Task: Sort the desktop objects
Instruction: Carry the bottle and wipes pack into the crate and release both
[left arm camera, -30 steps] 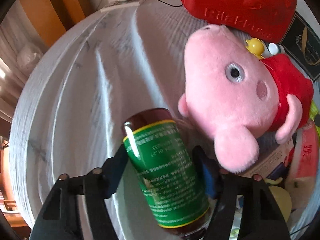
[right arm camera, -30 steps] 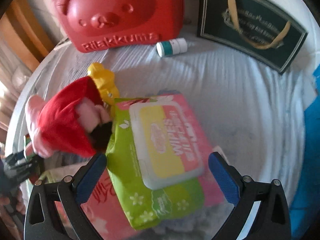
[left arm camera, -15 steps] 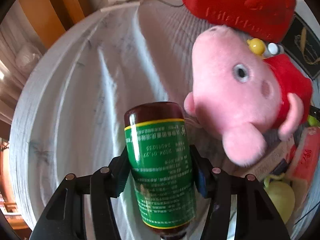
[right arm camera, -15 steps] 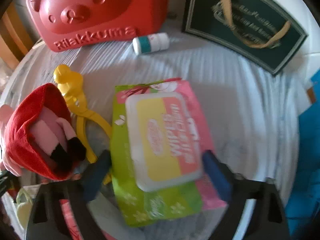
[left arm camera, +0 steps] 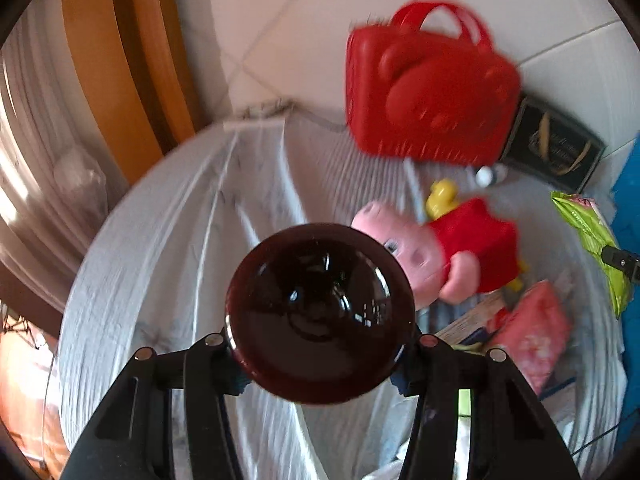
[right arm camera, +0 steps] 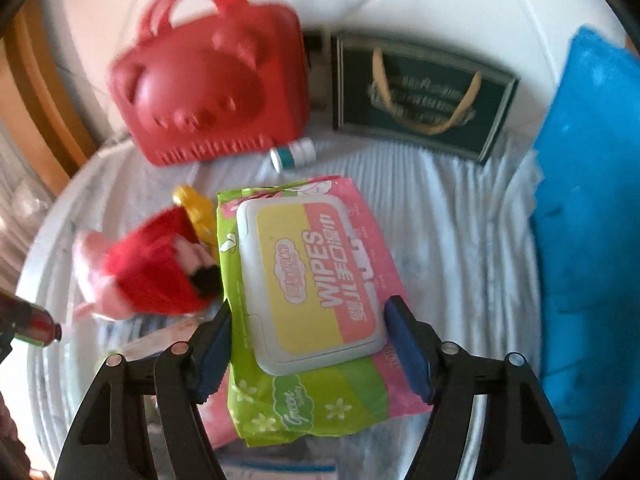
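Observation:
My left gripper (left arm camera: pixel 320 354) is shut on a dark brown bottle (left arm camera: pixel 320 312), held up off the table with its round base facing the camera. The bottle's end also shows at the left edge of the right wrist view (right arm camera: pixel 34 326). My right gripper (right arm camera: pixel 308 340) is shut on a green and pink pack of wet wipes (right arm camera: pixel 312 280), lifted above the table; the pack also shows in the left wrist view (left arm camera: pixel 588 232). A pink pig plush in a red dress (left arm camera: pixel 440 252) lies on the white cloth (left arm camera: pixel 180 240); it lies left of the wipes (right arm camera: pixel 152 264).
A red bear-shaped case (right arm camera: pixel 212 80) and a dark green gift bag (right arm camera: pixel 424 96) stand at the back. A small white and teal bottle (right arm camera: pixel 292 154) and a yellow toy (right arm camera: pixel 196 204) lie near them. A blue cushion (right arm camera: pixel 592 200) is at the right. Pink packs (left arm camera: pixel 532 336) lie nearby.
My left gripper has lifted and tipped the bottle, so its base now faces the camera. My right gripper has closed on the wipes pack and raised it. Both views have pulled back from the table.

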A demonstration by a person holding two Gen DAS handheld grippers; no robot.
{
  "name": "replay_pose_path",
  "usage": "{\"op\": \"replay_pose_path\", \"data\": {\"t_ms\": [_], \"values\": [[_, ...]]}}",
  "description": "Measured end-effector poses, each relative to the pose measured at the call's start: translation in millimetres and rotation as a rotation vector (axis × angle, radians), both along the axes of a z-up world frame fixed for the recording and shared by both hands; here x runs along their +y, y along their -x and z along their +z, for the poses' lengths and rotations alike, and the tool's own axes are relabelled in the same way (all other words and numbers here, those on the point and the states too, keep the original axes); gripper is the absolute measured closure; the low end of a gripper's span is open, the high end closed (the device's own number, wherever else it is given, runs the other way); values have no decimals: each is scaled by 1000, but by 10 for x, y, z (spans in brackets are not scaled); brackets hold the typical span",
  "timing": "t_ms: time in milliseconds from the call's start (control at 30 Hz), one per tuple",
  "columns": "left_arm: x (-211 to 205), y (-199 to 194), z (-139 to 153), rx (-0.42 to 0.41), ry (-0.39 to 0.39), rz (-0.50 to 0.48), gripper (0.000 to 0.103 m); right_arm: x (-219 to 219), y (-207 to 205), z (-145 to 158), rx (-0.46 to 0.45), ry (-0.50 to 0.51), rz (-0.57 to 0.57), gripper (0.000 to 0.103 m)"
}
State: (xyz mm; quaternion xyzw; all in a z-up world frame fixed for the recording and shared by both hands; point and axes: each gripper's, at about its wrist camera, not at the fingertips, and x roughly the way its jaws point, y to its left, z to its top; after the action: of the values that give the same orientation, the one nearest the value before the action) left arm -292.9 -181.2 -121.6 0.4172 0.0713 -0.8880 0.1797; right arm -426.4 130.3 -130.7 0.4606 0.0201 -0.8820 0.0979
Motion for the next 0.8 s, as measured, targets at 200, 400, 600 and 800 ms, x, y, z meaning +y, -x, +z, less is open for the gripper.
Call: {"op": "replay_pose_path", "data": {"t_ms": [200,400,600,800], "values": [[240,-216,505,141,24,-69,53,141,-560,624,138,35,-41,31],[667,-394,987,245,38,-193,53,343,-1268,1213,282,44,-92,31],[1301,-446,1475,346,37,-358,53,711,-1859,1700,389,43,-173,31],[2113,-384,1999,438,28,-511,53,1333,-2178,2164,450,6,-286,31]]}}
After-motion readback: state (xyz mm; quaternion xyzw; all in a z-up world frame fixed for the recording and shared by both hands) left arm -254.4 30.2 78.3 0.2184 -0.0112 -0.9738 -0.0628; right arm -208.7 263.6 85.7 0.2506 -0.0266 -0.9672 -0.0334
